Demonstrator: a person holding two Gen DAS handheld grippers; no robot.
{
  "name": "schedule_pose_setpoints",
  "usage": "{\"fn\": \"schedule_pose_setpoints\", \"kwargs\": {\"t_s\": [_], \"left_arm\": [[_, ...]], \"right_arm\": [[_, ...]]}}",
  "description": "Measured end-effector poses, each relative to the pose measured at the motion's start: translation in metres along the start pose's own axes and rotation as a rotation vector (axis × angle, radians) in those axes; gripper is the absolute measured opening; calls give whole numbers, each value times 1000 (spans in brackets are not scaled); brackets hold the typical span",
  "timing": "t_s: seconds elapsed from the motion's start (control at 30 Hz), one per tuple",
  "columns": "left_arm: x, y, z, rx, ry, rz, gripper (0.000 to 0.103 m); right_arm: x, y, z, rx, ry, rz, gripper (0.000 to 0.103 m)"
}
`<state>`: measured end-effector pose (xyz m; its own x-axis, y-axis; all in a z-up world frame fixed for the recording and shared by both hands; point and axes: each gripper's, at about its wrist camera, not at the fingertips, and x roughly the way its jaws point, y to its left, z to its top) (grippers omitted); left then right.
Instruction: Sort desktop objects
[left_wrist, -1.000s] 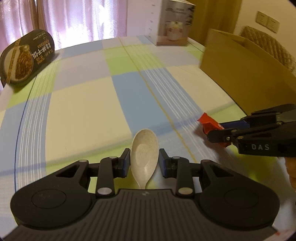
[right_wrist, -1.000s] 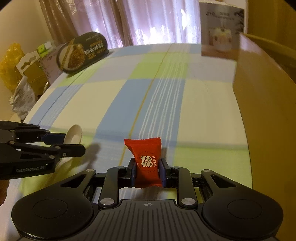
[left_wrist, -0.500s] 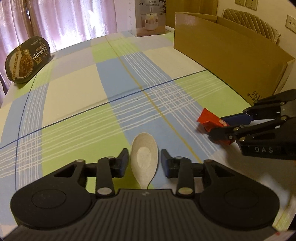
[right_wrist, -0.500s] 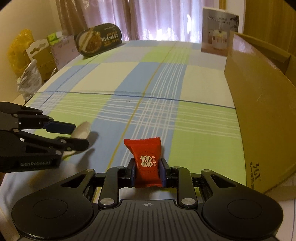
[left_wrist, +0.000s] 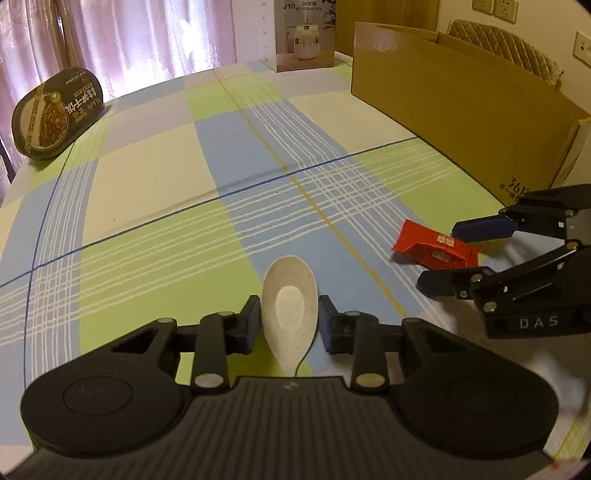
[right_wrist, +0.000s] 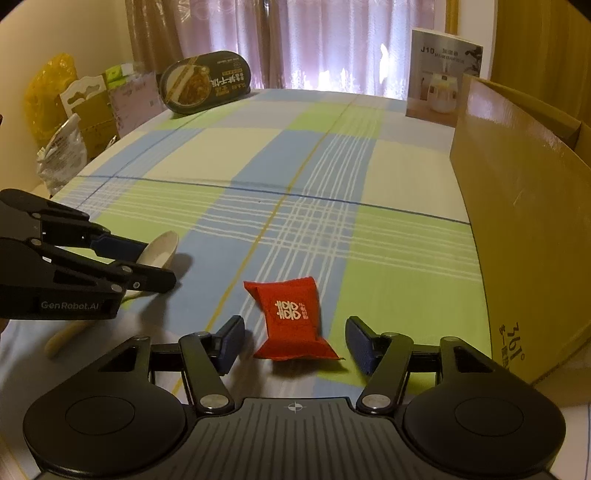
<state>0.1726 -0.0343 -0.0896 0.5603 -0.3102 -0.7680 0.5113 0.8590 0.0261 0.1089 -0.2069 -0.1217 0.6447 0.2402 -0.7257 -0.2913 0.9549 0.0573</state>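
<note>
My right gripper (right_wrist: 294, 341) is spread wide. The red candy packet (right_wrist: 295, 318) lies on the checked tablecloth (right_wrist: 388, 258) between the pads, touching neither, long axis along the fingers. My left gripper (left_wrist: 289, 325) brackets the bowl of the white spoon (left_wrist: 290, 307); the pads stand just off its edges, so I judge it unclamped. The spoon's handle points back toward me. The cardboard box (right_wrist: 517, 206) stands at right, nearest my right gripper. A noodle bowl (right_wrist: 206, 81) and humidifier box (right_wrist: 441, 77) sit far.
</note>
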Motion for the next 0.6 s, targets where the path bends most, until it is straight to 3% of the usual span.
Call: {"fn": "schedule_pose_setpoints", "kwargs": {"t_s": [0.3, 0.33, 0.4, 0.5, 0.6], "left_arm": [[-1, 2, 1, -35, 4, -41, 27], [-1, 2, 1, -34, 3, -42, 27], [-1, 1, 2, -33, 1, -48, 27], [-1, -1, 3, -32, 1, -54, 27], [-3, -3, 4, -28, -5, -57, 27]], "right_arm": [[4, -4, 5, -1, -8, 23, 57], [5, -2, 5, -19, -8, 18, 54], [5, 3, 4, -62, -12, 4, 34], [5, 10, 3, -102, -8, 11, 25], [4, 11, 3, -94, -4, 1, 23]]}}
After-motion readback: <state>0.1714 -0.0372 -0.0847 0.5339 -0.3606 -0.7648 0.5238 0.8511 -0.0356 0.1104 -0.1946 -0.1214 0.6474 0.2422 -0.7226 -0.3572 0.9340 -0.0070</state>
